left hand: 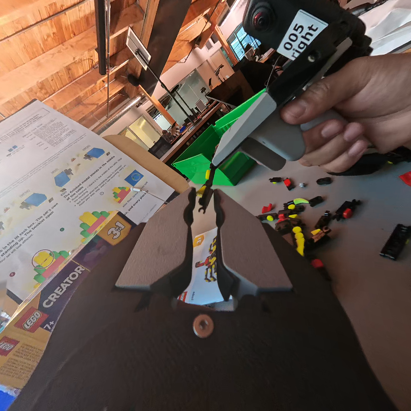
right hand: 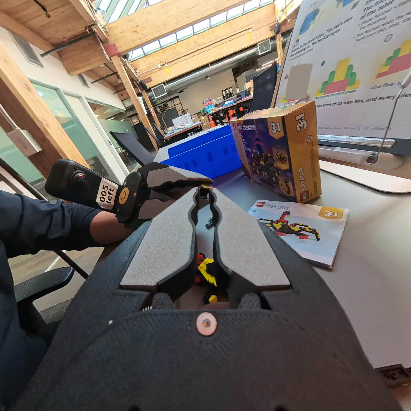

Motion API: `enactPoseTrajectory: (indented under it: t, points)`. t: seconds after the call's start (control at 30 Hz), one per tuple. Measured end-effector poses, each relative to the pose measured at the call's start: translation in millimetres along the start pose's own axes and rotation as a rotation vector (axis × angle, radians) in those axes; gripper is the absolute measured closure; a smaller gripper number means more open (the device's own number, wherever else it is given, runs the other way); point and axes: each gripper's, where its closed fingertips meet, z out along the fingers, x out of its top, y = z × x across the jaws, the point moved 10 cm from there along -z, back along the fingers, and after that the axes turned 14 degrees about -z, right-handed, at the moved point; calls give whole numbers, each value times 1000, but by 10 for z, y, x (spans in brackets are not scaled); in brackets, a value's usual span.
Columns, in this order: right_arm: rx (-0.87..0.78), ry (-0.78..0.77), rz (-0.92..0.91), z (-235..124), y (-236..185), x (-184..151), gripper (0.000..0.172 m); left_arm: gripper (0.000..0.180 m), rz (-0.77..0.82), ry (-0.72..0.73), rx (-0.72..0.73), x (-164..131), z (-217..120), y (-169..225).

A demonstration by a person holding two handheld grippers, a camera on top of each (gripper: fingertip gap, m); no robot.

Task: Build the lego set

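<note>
Together, the right tongs (right hand: pixel 204 191) are clamping one end of a thin black and yellow brick chain (left hand: pixel 205 195) that is hanging above the desk (left hand: pixel 255 195) between the left tongs (left hand: pixel 204 193), parted and not pressing; steady, squared fingertips seem wise.

Open-plan office or workshop loft. Indicators: exposed timber ceiling beams (right hand: pixel 195 22), clerestory windows (right hand: pixel 200 25), metal ventilation duct (right hand: pixel 211 69), glass partition walls (right hand: pixel 73 115), rows of work tables (right hand: pixel 229 106), office chair (right hand: pixel 42 284).
</note>
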Motion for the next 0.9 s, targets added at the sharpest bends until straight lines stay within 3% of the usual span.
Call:
enactPoseTrajectory:
  t: [0.13, 0.37, 0.5, 0.7, 0.83, 0.9]
  points:
    - [-20, 12, -8, -4, -6, 11, 167, 165, -24, -46, 39, -35, 22, -42]
    - [-28, 16, -11, 25, -31, -22, 167, 158, -203, -83, -41, -69, 51, -76]
    - [-11, 38, -16, 5, -40, -1, 167, 150, -365, -64, -175, -50, 51, -89]
    - [56, 72, -56, -29, -95, 51, 167, 157, -636, -24, -375, -23, 21, -170]
    - [99, 47, -102, 6, -162, 35, 167, 152, -727, -5, -474, -20, 22, -123]
    - [130, 57, -126, -8, -187, 62, 168, 162, -766, 17, -524, 1, 3, -128]
